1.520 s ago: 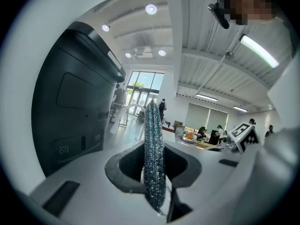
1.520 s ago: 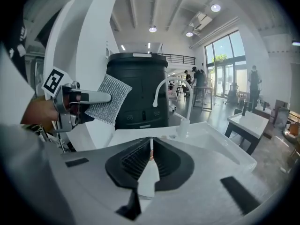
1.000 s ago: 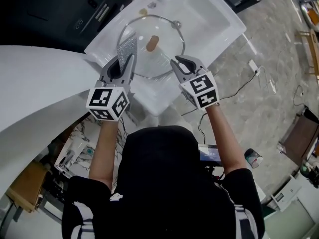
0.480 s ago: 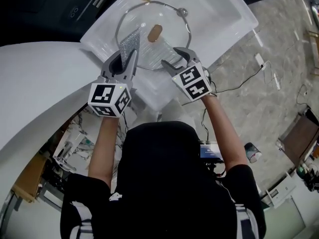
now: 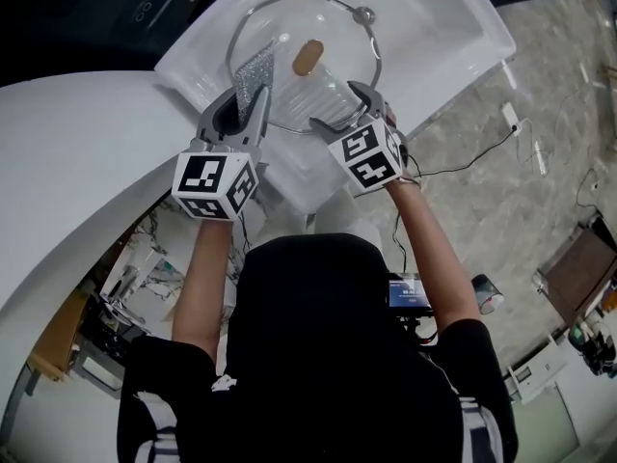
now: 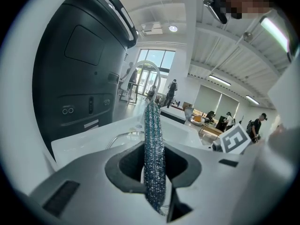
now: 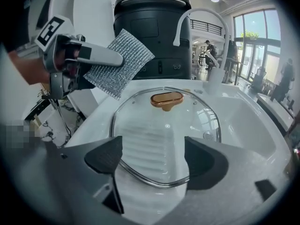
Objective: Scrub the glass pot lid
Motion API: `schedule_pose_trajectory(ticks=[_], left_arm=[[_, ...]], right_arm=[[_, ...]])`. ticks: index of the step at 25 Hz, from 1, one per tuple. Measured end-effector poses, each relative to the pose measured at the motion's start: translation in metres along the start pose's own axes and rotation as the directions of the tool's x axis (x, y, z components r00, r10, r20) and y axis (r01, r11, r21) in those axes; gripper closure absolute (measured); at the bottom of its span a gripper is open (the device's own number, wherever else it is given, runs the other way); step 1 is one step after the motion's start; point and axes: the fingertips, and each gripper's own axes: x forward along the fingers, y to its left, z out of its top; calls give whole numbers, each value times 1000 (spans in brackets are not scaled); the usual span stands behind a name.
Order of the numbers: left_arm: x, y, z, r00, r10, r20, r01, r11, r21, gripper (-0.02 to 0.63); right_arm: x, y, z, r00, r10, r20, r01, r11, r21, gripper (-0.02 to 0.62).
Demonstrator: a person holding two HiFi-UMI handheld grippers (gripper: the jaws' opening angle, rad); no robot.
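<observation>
Left hand-held gripper [image 5: 247, 112] clamps the scouring pad [image 5: 253, 73] (glittery metallic mesh, flat square), held edge-up over the lid's left rim. Glass pot lid [image 5: 323, 90] lies flat on the sink's ribbed drainboard [image 5: 289, 167], left of the basin: smooth, round, steel-rimmed, bronze knob [image 5: 308, 57]. Right hand-held gripper [image 7: 152, 157] jaws opening wide, nothing pinched. I'd pin the near rim first, then scrub flat-faced; glass probably slides.

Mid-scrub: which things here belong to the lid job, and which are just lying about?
Job:
glass lid
scrub pad, clamped in the left gripper
right gripper, jaws opening at the lid's near rim, not gripping it
sink under the lid

Lying about:
black appliance
faucet
</observation>
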Motion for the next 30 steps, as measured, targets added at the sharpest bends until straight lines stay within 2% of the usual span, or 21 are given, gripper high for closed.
schedule_pose_trajectory(ticks=[12, 22, 30], left_arm=[[10, 5, 0, 1000, 29, -8, -29, 1000, -1, 531], [19, 11, -1, 999, 37, -20, -37, 999, 1, 531], [26, 17, -5, 998, 46, -42, -46, 999, 3, 531]], right_arm=[[12, 1, -10, 1000, 23, -21, -22, 999, 42, 219], [17, -3, -15, 999, -41, -22, 40, 998, -43, 219], [16, -1, -16, 999, -41, -10, 40, 998, -53, 219]])
